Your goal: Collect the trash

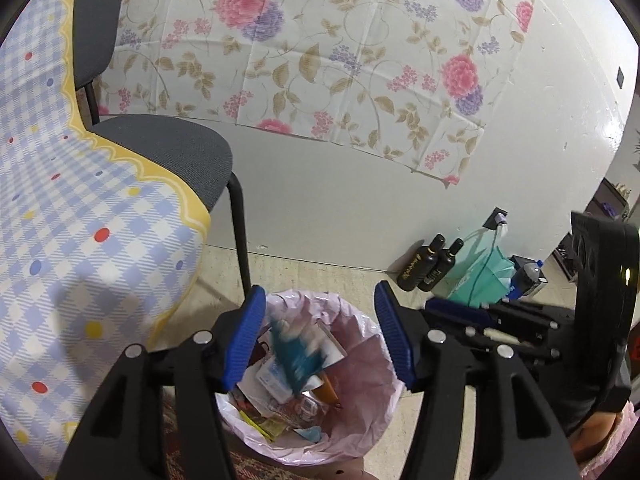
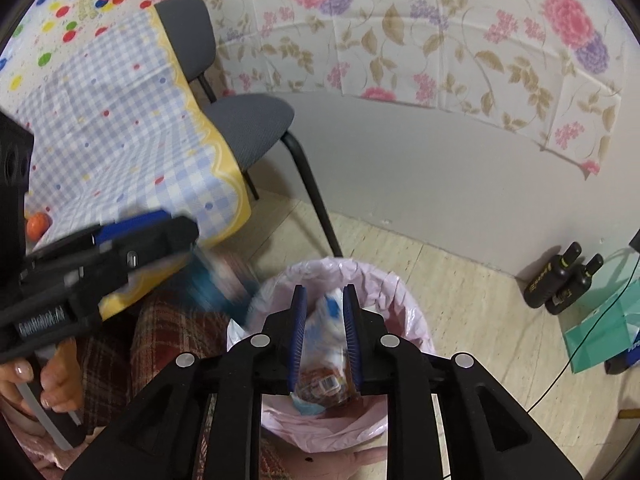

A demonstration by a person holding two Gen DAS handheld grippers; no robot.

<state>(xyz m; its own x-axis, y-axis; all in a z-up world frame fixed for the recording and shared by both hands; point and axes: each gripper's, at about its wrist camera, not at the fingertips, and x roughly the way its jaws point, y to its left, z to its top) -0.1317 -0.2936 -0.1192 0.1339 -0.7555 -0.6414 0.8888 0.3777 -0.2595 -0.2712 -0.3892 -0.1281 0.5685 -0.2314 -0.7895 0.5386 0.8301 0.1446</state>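
A bin with a pink liner point(image 1: 372, 364) stands on the floor, holding several pieces of trash. My left gripper point(image 1: 320, 344) is open right above it, and a blurred teal wrapper point(image 1: 296, 356) is in the air between its jaws and the bin. In the right wrist view my right gripper point(image 2: 325, 336) is shut on a white and blue snack wrapper point(image 2: 326, 328) over the same bin point(image 2: 404, 312). The left gripper point(image 2: 120, 248) shows at the left there, with the blurred teal wrapper point(image 2: 218, 284) below its tips.
A grey chair point(image 1: 172, 148) stands behind the bin. A table with a blue checked cloth point(image 1: 72, 240) is on the left. Two black bottles point(image 1: 428, 268) and a green bag point(image 1: 480, 276) stand by the wall on the right. A plaid rug point(image 2: 168, 340) lies beside the bin.
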